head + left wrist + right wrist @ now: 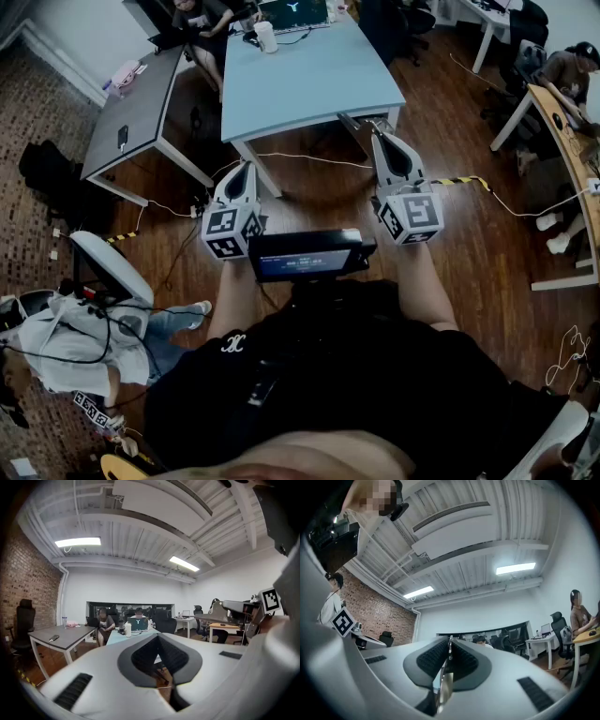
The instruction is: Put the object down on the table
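One pale blue table (pixel 309 84) ahead. Left gripper (pixel 158 639) narrowly parted, empty; right gripper (pixel 450 641) nipped almost shut on a thin flat strip (pixel 443 686), aloft near the table's near edge. Likely light, stiff, slick: best pinched across its flat faces.

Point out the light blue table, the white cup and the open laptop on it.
light blue table (pixel 314 84): head view, bare top.
white cup (pixel 266 36): head view, its side.
laptop (pixel 293 13): head view, its lid.

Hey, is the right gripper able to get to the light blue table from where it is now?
Probably yes. The right gripper, shut on a thin metal piece, hangs by the bare near corner of the light blue table, nothing between.
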`<state>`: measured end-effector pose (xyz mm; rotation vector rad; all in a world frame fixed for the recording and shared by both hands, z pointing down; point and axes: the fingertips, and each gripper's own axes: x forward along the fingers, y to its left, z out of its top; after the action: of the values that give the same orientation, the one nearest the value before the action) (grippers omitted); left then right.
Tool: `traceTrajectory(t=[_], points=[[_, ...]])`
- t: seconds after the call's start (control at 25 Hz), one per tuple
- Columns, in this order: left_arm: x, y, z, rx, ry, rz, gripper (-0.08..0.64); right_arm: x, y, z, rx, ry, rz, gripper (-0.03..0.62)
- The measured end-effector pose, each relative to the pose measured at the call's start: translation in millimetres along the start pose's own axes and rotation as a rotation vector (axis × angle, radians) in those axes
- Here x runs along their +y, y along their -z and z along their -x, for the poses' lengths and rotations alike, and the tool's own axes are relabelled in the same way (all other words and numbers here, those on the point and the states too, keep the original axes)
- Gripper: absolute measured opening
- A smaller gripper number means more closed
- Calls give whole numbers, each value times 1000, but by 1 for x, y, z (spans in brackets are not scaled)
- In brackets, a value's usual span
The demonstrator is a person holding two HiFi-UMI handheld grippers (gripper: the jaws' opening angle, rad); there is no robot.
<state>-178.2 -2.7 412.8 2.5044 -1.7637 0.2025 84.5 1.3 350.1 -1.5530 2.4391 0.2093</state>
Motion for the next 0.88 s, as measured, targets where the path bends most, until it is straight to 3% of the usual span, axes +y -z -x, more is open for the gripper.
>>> traceTrajectory(t=[0.44,0.68,0.88], points=[[50,21,-8,30,-8,21,-8,23,27,-39,25,3,-7,9],[67,23,-35,30,-35,14,-8,6,42,-75,12,-14,-22,9],[87,18,-88,19,-68,16,-8,-21,56,-128,-35,-40,-44,9]])
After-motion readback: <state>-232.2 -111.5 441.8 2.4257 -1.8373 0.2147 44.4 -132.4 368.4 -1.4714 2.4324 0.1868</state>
